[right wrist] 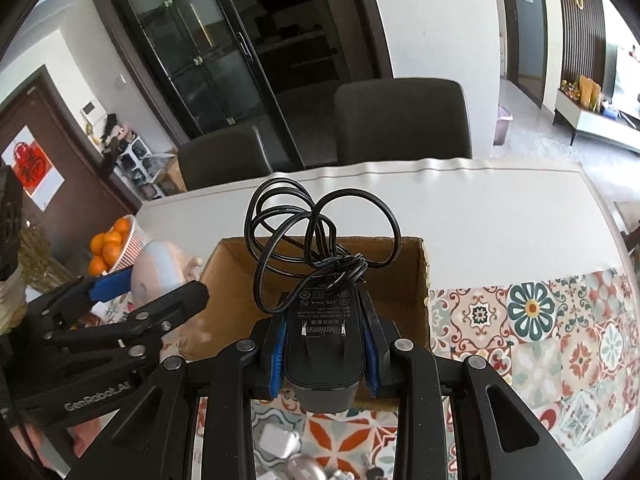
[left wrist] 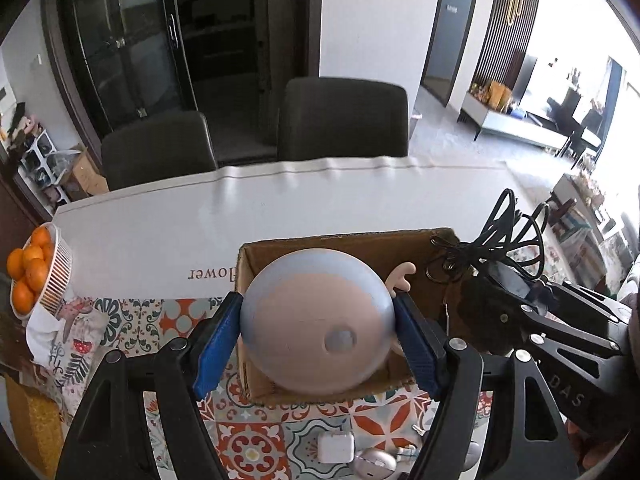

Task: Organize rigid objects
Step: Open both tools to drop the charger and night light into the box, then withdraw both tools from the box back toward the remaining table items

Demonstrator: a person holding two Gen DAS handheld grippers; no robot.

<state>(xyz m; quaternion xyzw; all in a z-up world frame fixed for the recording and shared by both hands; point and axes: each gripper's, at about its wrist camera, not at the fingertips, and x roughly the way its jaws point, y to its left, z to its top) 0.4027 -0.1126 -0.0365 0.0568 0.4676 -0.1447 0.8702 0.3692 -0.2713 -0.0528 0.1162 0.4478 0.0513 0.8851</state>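
Cardboard box [left wrist: 400, 248] sits just ahead of our left gripper [left wrist: 318, 340], whose blue pads clamp a round blue-and-pink toy [left wrist: 316, 320] over its near edge. Behind the jaws, a white charger [left wrist: 336, 447] and other small items wait on the patterned cloth [left wrist: 256, 432].

From the right wrist, our right gripper [right wrist: 325, 344] clenches a black power adapter [right wrist: 325, 340], cable [right wrist: 316, 232] looping above the box [right wrist: 404, 276], which looks empty. We judge sorting barely begun.
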